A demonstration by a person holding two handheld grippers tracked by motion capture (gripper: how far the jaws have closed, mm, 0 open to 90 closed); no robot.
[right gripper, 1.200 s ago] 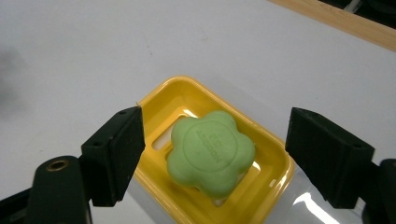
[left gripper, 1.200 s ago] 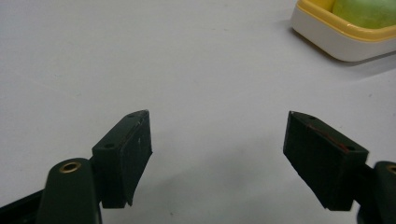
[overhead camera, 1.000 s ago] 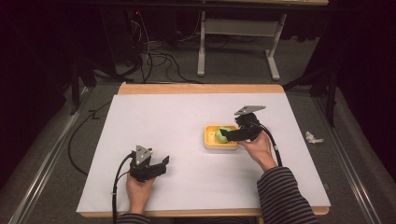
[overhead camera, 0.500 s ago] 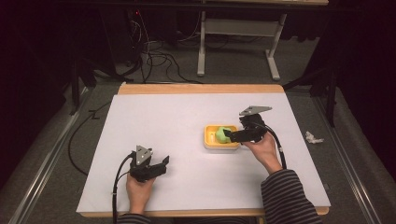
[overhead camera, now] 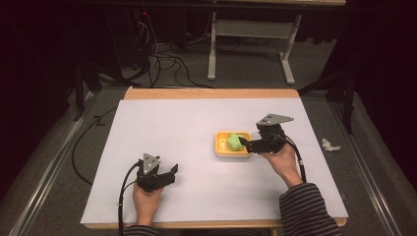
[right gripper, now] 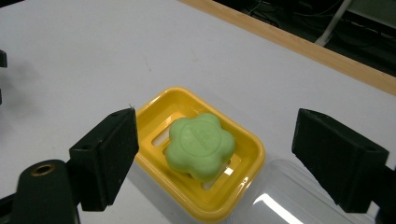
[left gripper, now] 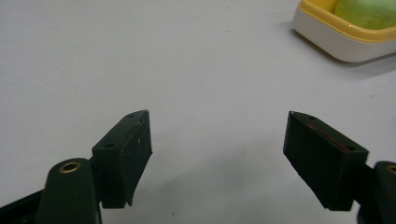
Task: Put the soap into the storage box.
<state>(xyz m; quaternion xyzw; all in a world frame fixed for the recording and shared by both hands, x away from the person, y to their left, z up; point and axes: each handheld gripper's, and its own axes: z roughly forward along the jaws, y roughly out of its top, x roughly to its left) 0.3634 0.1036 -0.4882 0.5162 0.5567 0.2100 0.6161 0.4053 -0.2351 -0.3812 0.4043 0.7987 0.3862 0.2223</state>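
Soap (right gripper: 201, 144) lies in the yellow dish (right gripper: 243, 179), right gripper (right gripper: 215, 154) just spread wide, left gripper (left gripper: 217, 154) open.

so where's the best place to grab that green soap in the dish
Probably from above: the flower-shaped green soap lies flat in the yellow soap dish, its sides sitting higher than the rim. Pinch two opposite lobes across its width. The right gripper hovers near it with its jaws open, apart from the soap.
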